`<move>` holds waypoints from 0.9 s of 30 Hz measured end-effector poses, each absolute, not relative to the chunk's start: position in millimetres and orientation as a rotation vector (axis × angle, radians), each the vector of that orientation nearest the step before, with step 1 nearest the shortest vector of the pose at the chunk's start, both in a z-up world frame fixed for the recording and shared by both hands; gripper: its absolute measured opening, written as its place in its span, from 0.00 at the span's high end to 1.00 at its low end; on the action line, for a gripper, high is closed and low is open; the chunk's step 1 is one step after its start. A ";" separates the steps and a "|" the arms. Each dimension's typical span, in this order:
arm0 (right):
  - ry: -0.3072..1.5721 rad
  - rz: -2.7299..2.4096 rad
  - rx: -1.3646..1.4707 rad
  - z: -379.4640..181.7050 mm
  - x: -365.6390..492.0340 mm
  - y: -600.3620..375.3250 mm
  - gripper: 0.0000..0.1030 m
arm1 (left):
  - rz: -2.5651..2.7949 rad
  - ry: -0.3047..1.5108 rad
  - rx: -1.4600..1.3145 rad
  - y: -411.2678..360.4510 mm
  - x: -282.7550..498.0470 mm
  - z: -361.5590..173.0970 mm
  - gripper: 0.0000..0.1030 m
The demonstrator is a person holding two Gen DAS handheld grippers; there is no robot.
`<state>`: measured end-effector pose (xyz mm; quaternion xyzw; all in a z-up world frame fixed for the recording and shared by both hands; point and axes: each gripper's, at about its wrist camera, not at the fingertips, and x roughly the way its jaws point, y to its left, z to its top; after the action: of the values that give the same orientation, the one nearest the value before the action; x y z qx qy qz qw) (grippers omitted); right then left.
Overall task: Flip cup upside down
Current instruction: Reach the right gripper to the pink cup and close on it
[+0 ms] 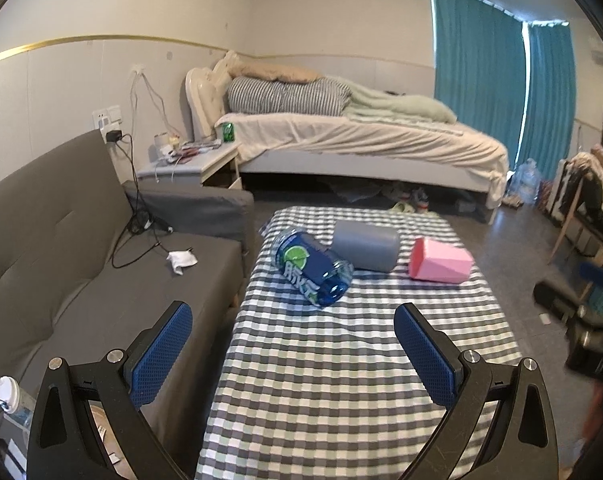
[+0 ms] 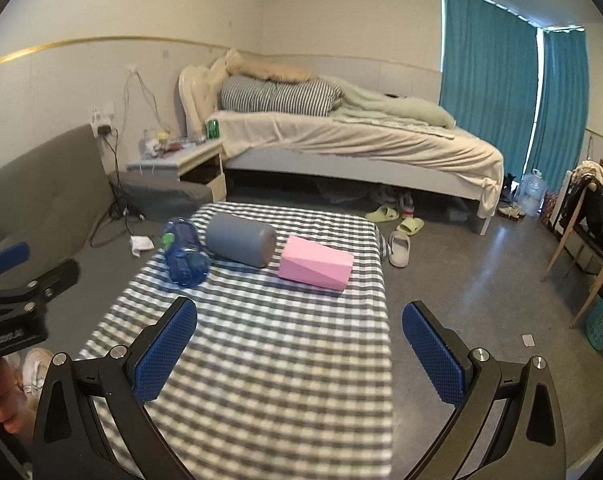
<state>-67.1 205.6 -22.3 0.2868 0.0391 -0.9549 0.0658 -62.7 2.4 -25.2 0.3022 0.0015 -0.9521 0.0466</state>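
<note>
Grey cup (image 1: pixel 366 245) (smooth, cylindrical) lying sideways on checked cloth (image 1: pixel 341 360); both claws spread, empty.

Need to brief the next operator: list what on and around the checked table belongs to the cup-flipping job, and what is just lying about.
For the job:
- blue cup, grey cup and pink cup, all on their sides
- checked table under them
- left tongs and right tongs, both open, short of the cups

Lying about:
- slippers
- green can
- crumpled tissue

Matt grey cup (image 1: pixel 366 245), glossy clear blue plastic bottle (image 1: pixel 313 266), checked cloth tablecloth (image 1: pixel 341 360)
</note>
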 end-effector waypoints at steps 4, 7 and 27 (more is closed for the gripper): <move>0.276 -2.831 0.877 -30.3 -108.7 209.9 0.00 | -2.869 0.036 0.970 0.4 -86.9 -41.6 0.00; 0.428 -2.752 0.896 -45.8 -140.2 206.6 0.00 | -2.849 0.062 1.011 0.1 -108.3 -54.7 0.00; 0.958 -2.363 1.120 -157.4 -287.5 165.9 0.06 | -2.841 0.040 1.135 -5.4 -166.2 -112.8 0.00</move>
<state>-287.4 165.9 -157.4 0.3957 0.3385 -0.8351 0.1773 -166.2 -5.4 -112.8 0.3707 0.0131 -0.9278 0.0409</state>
